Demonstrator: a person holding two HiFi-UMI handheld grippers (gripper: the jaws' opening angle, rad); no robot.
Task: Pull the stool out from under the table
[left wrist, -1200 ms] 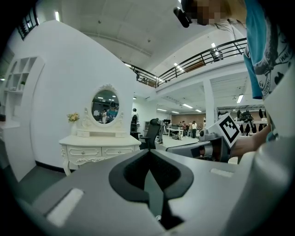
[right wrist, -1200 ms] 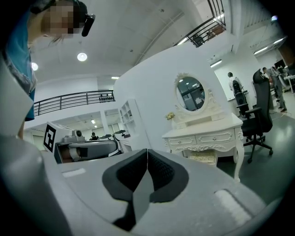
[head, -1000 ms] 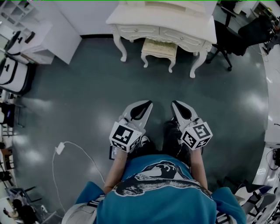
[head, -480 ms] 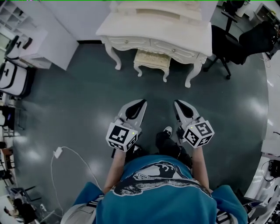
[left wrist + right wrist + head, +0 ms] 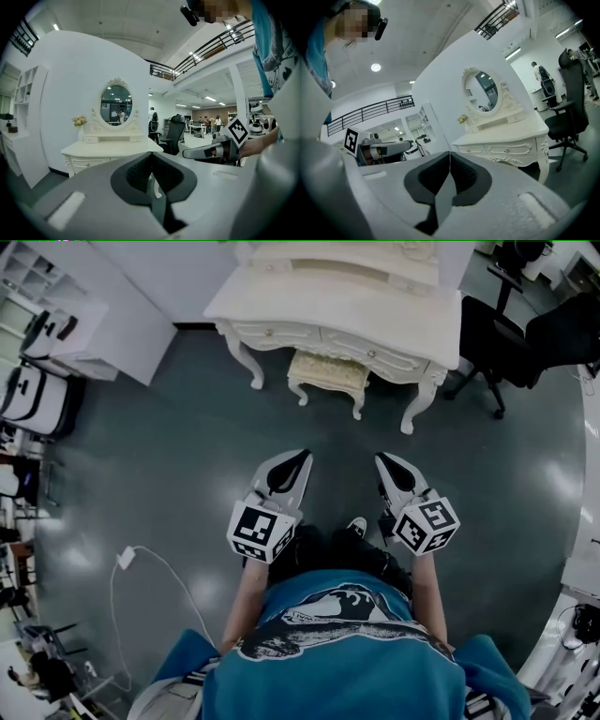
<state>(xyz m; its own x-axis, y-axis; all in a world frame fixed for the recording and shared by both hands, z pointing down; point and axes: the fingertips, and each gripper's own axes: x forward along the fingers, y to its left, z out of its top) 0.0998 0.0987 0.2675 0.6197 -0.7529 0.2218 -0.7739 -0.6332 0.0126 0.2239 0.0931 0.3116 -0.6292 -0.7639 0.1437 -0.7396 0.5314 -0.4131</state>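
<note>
A cream stool point(image 5: 327, 374) with a padded top stands tucked half under the white dressing table point(image 5: 347, 307) at the top of the head view. My left gripper point(image 5: 302, 455) and right gripper point(image 5: 381, 459) are held side by side above the dark floor, well short of the stool, both pointing toward it. Both are shut with nothing between the jaws. In the left gripper view the table point(image 5: 110, 150) with its oval mirror point(image 5: 116, 104) lies ahead, and my own jaws hide most of the stool. The right gripper view shows the table point(image 5: 506, 140) ahead too.
A black office chair point(image 5: 497, 338) stands right of the table. White shelving point(image 5: 56, 306) and a bag point(image 5: 28, 399) line the left wall. A white charger with its cable point(image 5: 127, 559) lies on the floor at the left. The person's feet point(image 5: 356, 526) are below the grippers.
The person has walked toward the table with both grippers held ahead. The table and stool sit a little lower in the view and look slightly larger.
</note>
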